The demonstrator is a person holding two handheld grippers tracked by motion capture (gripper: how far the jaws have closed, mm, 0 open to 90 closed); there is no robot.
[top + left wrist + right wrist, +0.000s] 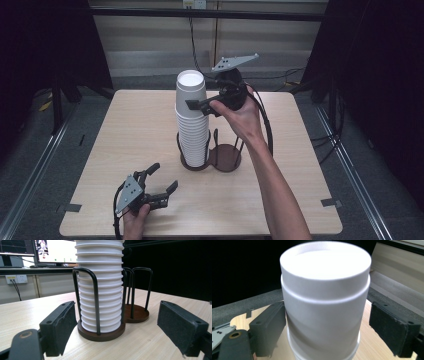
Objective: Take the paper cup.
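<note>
Right gripper (192, 103) — a black two-jaw tool with a grey three-cornered plate on top, held in the person's right hand (243, 116) — is raised at the top of the tall stack of white paper cups (192, 120), near the far middle of the table. Its jaws stand spread, one on each side of the topmost upturned white cup (325, 290). In the right gripper view the cup sits between the two dark pads (270, 326) with a gap showing on the right side; on the left side the pad lies just beside the cup wall, and whether it touches cannot be told.

The stack stands upright in the left ring of a dark brown wooden holder with black wire loops (212, 157), which rests at the middle of the light wooden table (125, 130). The cups are nested bottoms up, their rims forming white ridges down the column, and the wire loops rise around its lower part. The holder's right ring, just beside the stack, has its round brown base (137, 312) bare.

Left gripper (165, 177) is low over the near left part of the table, held in the left hand (134, 222), well apart from the holder. Its jaws are spread wide with nothing between them. In the left gripper view they point toward the holder — the stack and its wire loops stand farther off, between the two pads (181, 326).

A black cable (265, 120) trails from the right gripper past the forearm.
</note>
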